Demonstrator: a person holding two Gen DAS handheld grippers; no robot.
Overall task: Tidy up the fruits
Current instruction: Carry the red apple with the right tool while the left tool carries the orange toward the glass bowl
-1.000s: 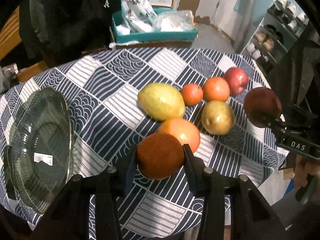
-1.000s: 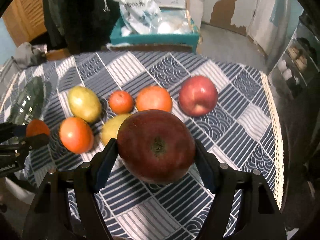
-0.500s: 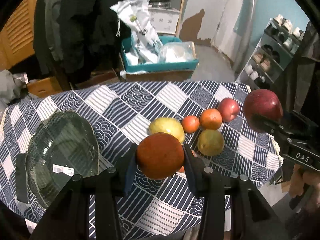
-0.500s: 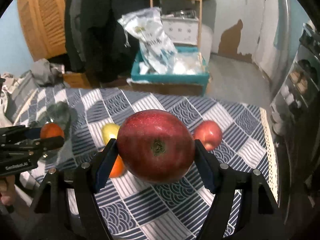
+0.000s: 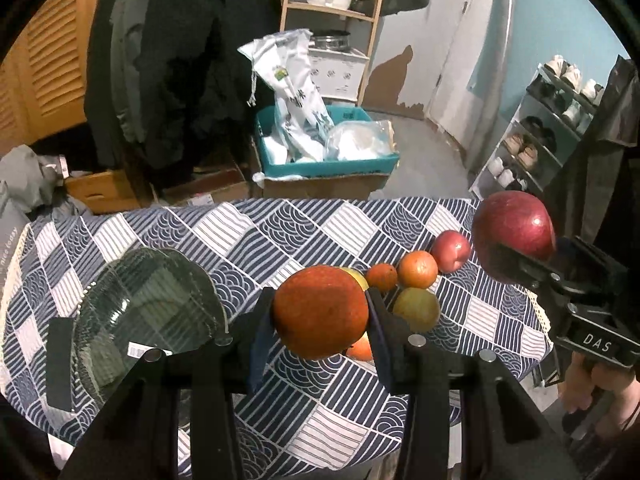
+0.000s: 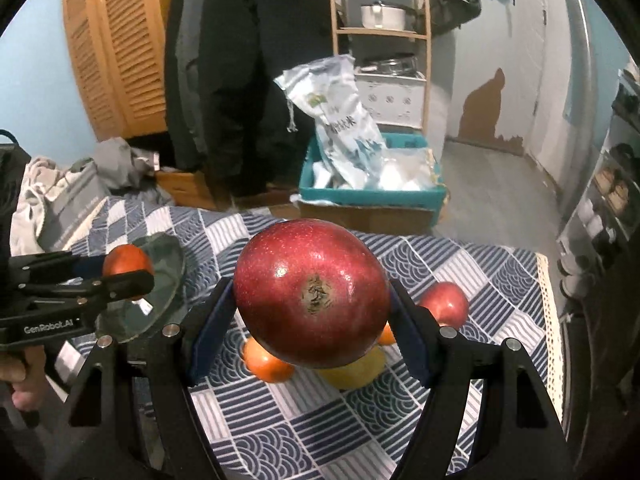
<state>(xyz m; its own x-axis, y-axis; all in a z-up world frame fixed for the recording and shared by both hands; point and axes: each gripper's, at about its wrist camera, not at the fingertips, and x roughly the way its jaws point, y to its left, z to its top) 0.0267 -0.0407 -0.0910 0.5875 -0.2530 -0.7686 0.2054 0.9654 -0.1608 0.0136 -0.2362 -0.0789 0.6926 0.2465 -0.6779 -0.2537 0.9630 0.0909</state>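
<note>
Our left hand-held gripper, marked "GenRobot.AI", grips an orange; our right hand-held gripper, marked "DAS", grips an apple.

Orange held aloft, red apple too

Glass bowl on the checked tablecloth, bare cloth all along its far side and between it and the fruit cluster to its right, cluster crowding that end, blue crate beyond the table's far edge
</note>
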